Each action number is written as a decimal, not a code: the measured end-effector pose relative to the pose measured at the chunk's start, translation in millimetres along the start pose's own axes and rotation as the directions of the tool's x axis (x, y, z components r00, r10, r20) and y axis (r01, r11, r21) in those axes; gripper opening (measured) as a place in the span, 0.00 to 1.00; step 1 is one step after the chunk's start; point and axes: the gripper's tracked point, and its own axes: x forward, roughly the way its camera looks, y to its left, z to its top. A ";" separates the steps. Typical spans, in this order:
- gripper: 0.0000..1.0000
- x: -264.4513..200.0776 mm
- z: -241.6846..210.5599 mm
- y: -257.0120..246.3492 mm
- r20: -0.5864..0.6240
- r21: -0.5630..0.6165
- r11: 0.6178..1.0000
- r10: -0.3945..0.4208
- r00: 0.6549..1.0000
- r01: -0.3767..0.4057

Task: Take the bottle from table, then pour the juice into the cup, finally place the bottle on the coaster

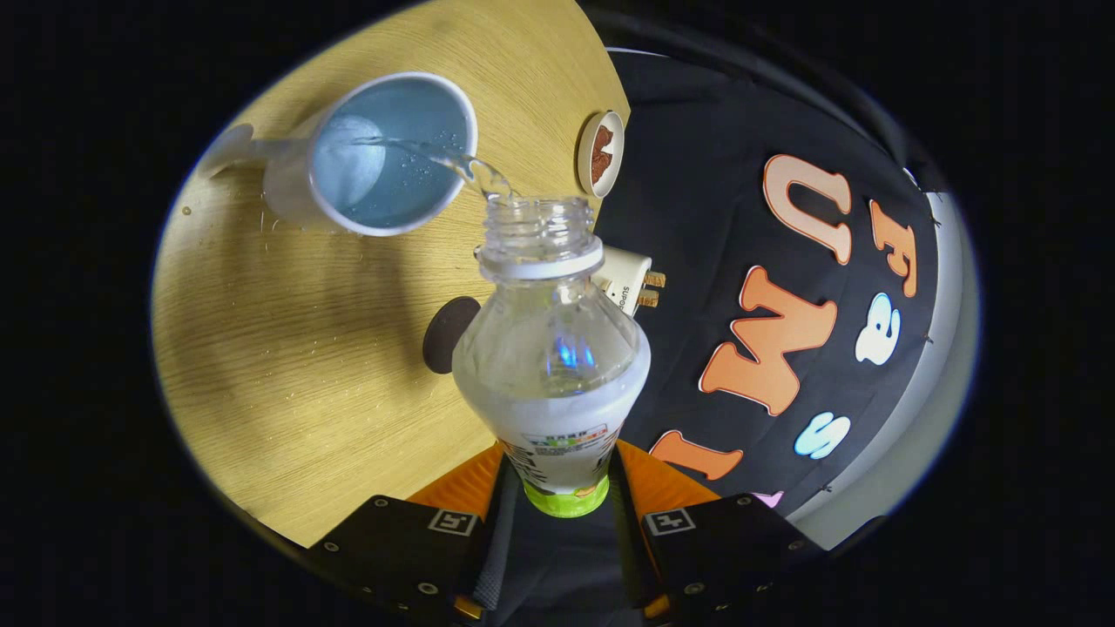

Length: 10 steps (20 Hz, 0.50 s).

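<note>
A clear plastic bottle (550, 348) with a white and green label sits between my two orange fingers, and my gripper (557, 488) is shut on its lower body. The bottle is tipped over, its open neck (540, 231) pointing at a white cup (383, 157) with a blue inside. A thin stream of clear liquid (453, 161) runs from the neck into the cup, which holds some liquid. A dark round coaster (449, 333) lies on the wooden table (305, 348), partly hidden behind the bottle.
A small round dish (600, 152) with something brown in it lies near the table's edge beyond the bottle's neck. A white plug-like object (629, 283) pokes out from behind the bottle. Droplets dot the tabletop around the cup.
</note>
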 end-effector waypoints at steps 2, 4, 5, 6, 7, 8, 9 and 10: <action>0.55 -0.2 -0.7 -1.9 0.002 -0.011 1.000 -0.006 1.000 0.006; 0.55 0.5 -1.5 -3.4 0.003 -0.021 1.000 -0.011 1.000 0.012; 0.55 0.1 -1.3 -3.5 0.003 -0.028 1.000 -0.011 1.000 0.011; 0.55 1.0 -1.9 -4.2 0.003 -0.035 0.999 -0.014 1.000 0.014; 0.55 0.1 -2.5 -5.3 0.003 -0.041 0.999 -0.015 1.000 0.015; 0.55 -0.8 -3.5 -5.7 0.002 -0.044 0.999 -0.017 1.000 0.017; 0.55 -2.0 -3.7 -6.5 0.001 -0.048 0.999 -0.016 1.000 0.016; 0.55 -1.8 -4.0 -7.3 0.002 -0.055 0.998 -0.018 1.000 0.018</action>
